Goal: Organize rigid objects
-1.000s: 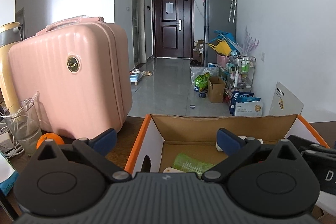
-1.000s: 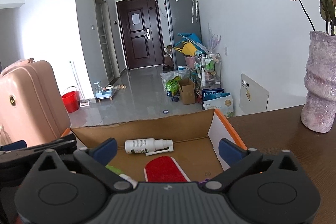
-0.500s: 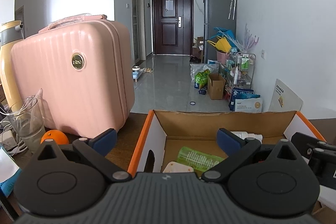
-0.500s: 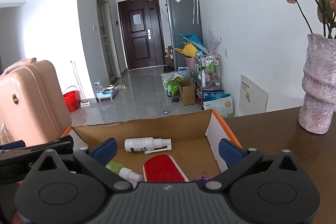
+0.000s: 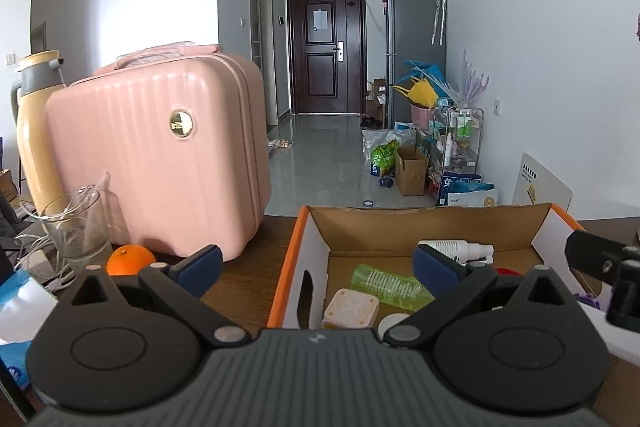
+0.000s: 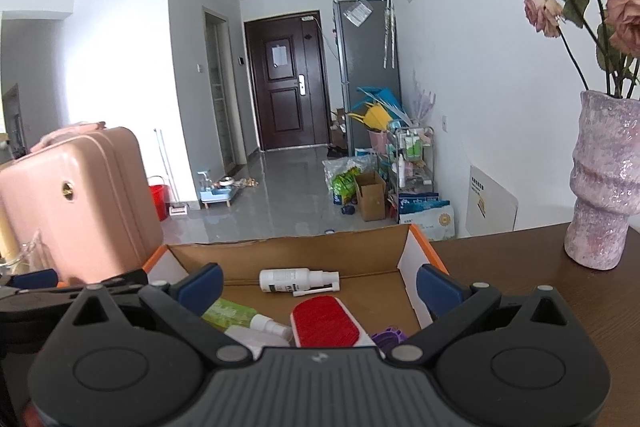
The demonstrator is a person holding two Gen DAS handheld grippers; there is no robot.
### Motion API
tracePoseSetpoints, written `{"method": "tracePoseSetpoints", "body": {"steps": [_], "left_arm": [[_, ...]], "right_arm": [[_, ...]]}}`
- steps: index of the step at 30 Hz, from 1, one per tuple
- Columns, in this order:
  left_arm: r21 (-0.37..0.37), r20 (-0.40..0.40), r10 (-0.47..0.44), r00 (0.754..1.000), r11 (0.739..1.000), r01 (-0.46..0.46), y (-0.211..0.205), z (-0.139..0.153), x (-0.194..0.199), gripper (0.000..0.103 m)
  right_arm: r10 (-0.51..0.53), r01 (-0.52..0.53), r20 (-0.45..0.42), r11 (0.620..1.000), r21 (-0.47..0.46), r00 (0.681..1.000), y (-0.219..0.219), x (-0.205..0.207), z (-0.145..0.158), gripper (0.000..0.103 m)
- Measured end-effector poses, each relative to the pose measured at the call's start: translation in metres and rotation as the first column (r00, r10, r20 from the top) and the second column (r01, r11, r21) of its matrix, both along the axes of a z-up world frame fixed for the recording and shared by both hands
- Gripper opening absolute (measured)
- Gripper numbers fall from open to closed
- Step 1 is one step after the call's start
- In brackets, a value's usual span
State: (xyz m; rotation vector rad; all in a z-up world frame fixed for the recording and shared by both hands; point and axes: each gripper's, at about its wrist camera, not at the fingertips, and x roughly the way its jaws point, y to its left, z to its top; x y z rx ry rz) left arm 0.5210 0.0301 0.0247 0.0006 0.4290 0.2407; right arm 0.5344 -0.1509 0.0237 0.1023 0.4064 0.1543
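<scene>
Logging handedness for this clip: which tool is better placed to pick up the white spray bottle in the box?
Right, probably. The white spray bottle lies centred ahead of the open right tool; the left tool straddles the box's left wall.

Surface: you see a dark wooden table (image 6: 520, 279).
Centre: an open cardboard box (image 5: 400, 227) with orange edges rests on it.
Your left: a pink suitcase (image 5: 160, 155) stands upright; an orange (image 5: 130, 259) and a clear glass (image 5: 82, 227) sit just beside it.
Your right: a mauve vase (image 6: 604, 183) stands well apart from the box.
</scene>
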Motion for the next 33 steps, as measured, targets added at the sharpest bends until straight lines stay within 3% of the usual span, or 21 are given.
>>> {"method": "tracePoseSetpoints", "body": {"steps": [19,33], "left_arm": [[0.011,0.05,-0.021,0.999,1.0,0.02,0.001,0.013,-0.106,0.103],[0.0,0.145,-0.081,0.986,0.997,0.082,-0.003,0.03,-0.24,0.103]], "right_arm": [[0.053,-0.051,0.072,0.998,-0.027,0.996,-0.006,-0.108,0.014,0.103],[0.091,-0.088,0.157,0.996,-0.025,0.983,-0.022,-0.232,0.024,0.103]]}}
